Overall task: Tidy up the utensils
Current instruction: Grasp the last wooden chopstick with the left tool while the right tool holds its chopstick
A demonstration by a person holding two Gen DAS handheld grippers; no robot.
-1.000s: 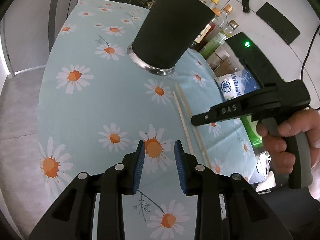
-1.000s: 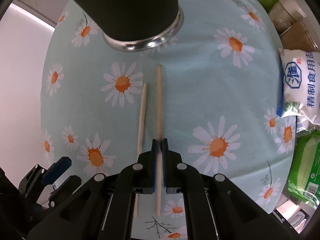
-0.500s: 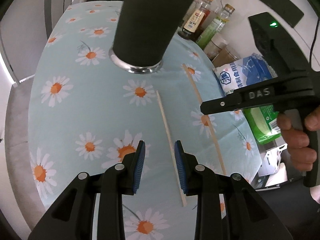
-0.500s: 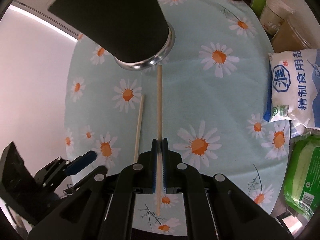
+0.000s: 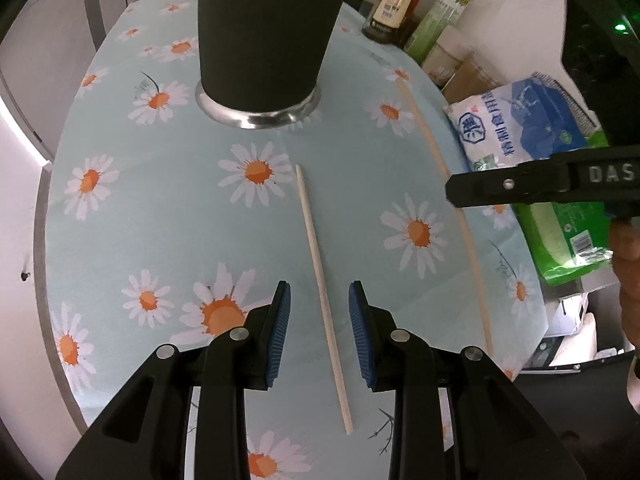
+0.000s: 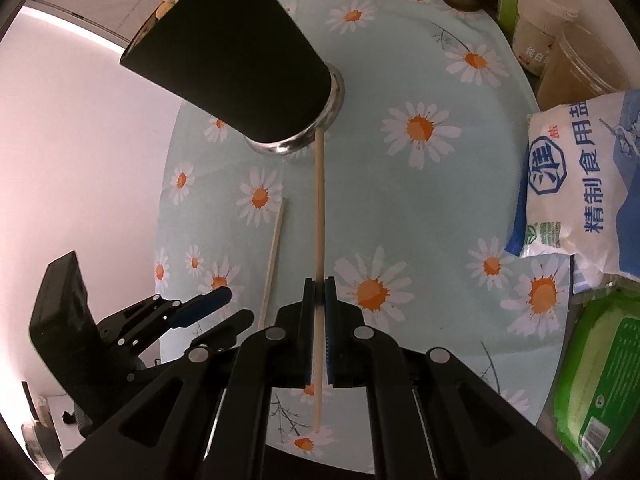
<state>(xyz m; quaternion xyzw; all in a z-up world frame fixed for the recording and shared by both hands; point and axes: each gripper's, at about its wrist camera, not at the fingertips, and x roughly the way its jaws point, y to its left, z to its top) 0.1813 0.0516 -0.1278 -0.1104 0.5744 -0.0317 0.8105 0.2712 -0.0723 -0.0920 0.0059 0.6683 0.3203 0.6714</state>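
While the right gripper (image 6: 319, 292) is pinching one chopstick (image 6: 319, 208), its fingers shut, the left gripper (image 5: 319, 308) is straddling the other chopstick (image 5: 320, 264), fingers open; lower squarely onto the bench (image 5: 160, 216), then close.

My black grippers (image 5: 319, 320) carry ribbed blue pads (image 5: 280, 332), silver screws (image 5: 239, 333) and white "DAS" lettering (image 5: 612, 173); my hand (image 5: 628, 272) looks bare.

1. A round surface (image 5: 52, 216), edged in grey, is draped in a pale blue cloth (image 5: 168, 216) printed with white-and-orange daisies.
2. Bottles (image 5: 394, 8) and jars (image 6: 540, 24) crowd its far edge beside a salt bag (image 6: 580, 184) and a green packet (image 6: 600, 376).
3. A pale wall (image 6: 72, 152) catches bright light.
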